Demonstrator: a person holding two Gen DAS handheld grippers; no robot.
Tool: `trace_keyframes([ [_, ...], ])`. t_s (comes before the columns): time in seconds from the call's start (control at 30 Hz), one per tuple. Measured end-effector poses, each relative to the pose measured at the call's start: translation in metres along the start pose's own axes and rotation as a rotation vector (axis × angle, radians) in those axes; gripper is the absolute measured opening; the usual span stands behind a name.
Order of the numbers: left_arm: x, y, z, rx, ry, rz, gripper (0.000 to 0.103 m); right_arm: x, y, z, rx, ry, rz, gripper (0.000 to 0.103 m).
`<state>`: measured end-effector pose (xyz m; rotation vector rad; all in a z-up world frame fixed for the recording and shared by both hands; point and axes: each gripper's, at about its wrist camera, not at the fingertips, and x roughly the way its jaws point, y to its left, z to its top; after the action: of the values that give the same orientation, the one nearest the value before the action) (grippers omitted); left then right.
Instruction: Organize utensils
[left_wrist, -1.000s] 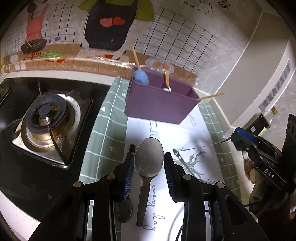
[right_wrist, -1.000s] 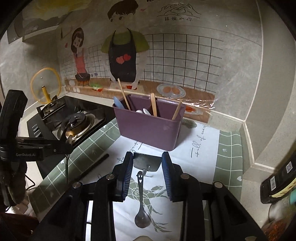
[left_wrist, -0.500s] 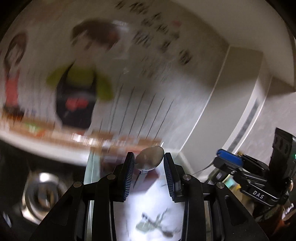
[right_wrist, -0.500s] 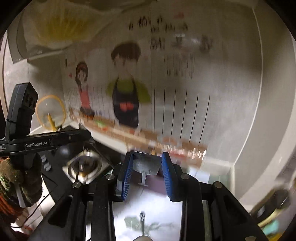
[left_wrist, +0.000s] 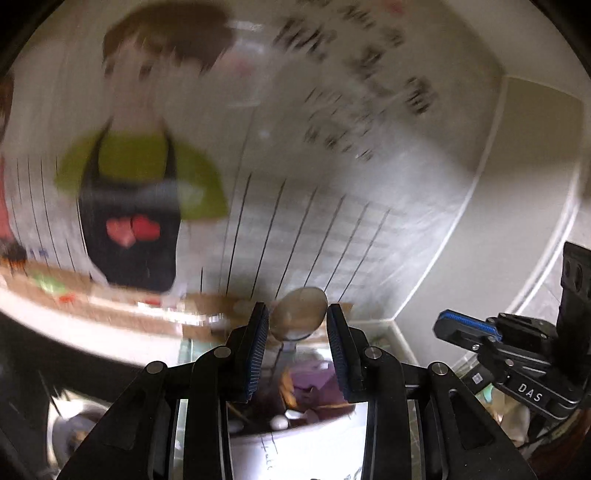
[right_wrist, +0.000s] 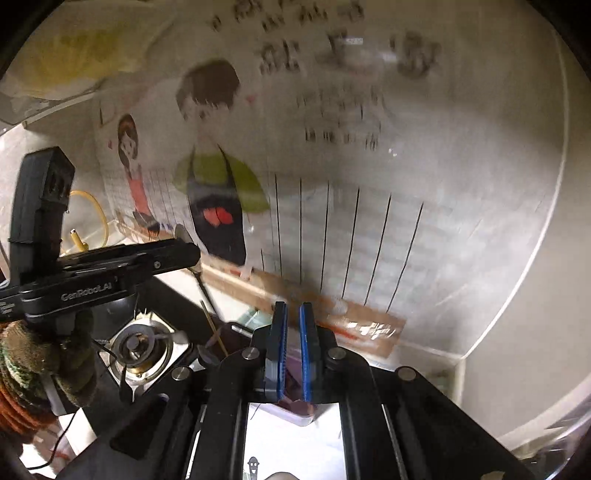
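Gripping the spoon (left_wrist: 298, 314) by its bowl at lower centre, the left tongs (left_wrist: 297, 332) hold it with its handle hanging down toward the purple organizer (left_wrist: 314, 380) directly beneath, long axis near upright. The right tongs (right_wrist: 291, 350), narrowed almost together with nothing visible between them, hover over the same organizer.

home kitchen; gas burner (right_wrist: 142, 345); cartoon-cook wall sticker (right_wrist: 214, 166)
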<state>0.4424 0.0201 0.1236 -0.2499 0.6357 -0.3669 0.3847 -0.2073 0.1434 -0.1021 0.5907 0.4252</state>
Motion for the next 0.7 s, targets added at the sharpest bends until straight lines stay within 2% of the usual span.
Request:
trace_keyframes([
  [0.17,0.01,0.011,-0.014,-0.005,0.026,0.012,0.033,0.009,-0.019,-0.014,0.012,0.029,0.052,0.006],
  [0.37,0.021,0.011,-0.022,-0.004,0.056,0.025,0.033,0.01,-0.036,-0.025,0.049,0.046,0.046,0.01],
  [0.47,0.032,0.011,-0.029,-0.004,0.101,0.004,0.034,0.008,-0.031,-0.034,0.037,0.054,0.055,0.011],
  [0.53,0.041,0.012,-0.034,-0.005,0.138,-0.01,0.039,0.005,-0.024,-0.046,0.023,0.064,0.062,0.014],
  [0.6,0.039,0.013,-0.039,-0.012,0.142,0.006,0.046,0.002,-0.018,-0.057,0.014,0.072,0.057,0.018],
  [0.7,0.021,0.013,-0.047,-0.022,0.13,-0.002,0.048,-0.002,-0.009,-0.081,0.012,0.101,0.059,0.019],
])
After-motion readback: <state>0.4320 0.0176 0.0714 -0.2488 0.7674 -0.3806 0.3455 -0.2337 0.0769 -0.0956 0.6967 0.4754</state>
